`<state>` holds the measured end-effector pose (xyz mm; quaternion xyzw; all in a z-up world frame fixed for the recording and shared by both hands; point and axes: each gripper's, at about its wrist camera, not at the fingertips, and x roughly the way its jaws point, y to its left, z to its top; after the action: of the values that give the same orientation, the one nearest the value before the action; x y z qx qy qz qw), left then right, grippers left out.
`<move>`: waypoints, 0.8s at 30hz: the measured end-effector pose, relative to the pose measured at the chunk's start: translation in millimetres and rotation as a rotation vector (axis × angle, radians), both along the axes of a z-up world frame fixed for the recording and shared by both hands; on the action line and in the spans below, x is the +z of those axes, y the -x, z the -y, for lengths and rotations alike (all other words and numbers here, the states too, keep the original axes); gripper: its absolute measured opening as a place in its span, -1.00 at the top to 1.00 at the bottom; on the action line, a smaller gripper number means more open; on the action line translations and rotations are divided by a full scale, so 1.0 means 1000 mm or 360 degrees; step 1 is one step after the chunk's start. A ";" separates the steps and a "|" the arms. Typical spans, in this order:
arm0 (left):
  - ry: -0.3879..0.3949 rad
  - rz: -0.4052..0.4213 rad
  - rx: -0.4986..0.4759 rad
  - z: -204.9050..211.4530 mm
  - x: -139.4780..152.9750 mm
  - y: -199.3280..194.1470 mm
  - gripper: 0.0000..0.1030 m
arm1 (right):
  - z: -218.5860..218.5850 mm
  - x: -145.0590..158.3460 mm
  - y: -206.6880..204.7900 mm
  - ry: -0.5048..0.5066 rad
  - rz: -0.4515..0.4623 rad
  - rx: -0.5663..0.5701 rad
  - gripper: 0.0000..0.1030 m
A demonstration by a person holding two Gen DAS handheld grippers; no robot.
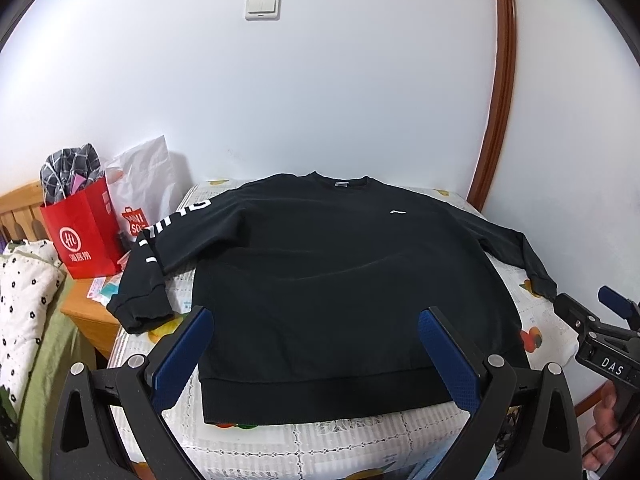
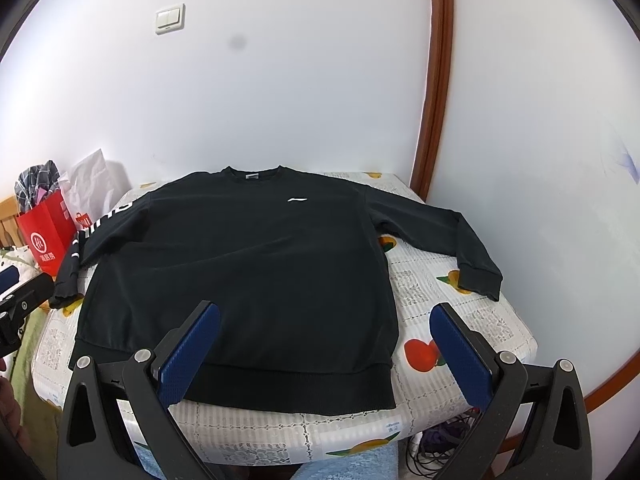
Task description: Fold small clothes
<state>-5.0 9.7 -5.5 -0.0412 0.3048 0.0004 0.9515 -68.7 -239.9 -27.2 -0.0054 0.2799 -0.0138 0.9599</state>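
Clearly the biggest thing before us is the bench (image 2: pixel 472 320), a small one under a fruit-printed cover, pushed against a white wall, and nearly all of its top is taken by the black sweatshirt (image 2: pixel 248 264) we are meant to fold. It lies face up and spread flat, collar toward the wall, ribbed hem toward us, with both sleeves thrown out to the sides. We judge it to be soft, limp knit with some weight to it: it will drape and sag from any pinch, will not slip much on the textured cover, and nothing about it is fragile. The body is too broad to move from one point, so we would work from the edges. The sleeve with white lettering (image 1: pixel 160 248) hangs over the bench edge, its cuff (image 1: pixel 138 318) dangling free; the plain sleeve (image 2: pixel 440 228) rests wholly on the cover, its cuff (image 2: pixel 480 280) near the corner. Cuffs, shoulder seams and the thick hem band (image 2: pixel 248 386) look like the best holds, being doubled and firm. Our left gripper (image 1: pixel 316 354) and right gripper (image 2: pixel 326 350) both hover above the hem, fingers (image 1: pixel 182 356) spread wide and grasping nothing.
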 end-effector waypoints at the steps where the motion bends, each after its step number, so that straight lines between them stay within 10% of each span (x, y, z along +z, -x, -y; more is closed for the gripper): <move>1: 0.0027 0.0002 -0.0022 -0.001 -0.001 0.000 -1.00 | 0.000 0.000 0.000 0.0002 0.0000 0.0000 -1.00; 24: 0.0000 0.0021 0.0019 -0.004 0.000 0.001 -0.99 | -0.003 -0.004 0.002 0.0013 0.0001 0.0010 -1.00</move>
<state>-6.3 13.6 -5.1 -0.0430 0.2982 0.0057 0.9535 -70.3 -237.2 -31.4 -0.0102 0.2795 -0.0120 0.9600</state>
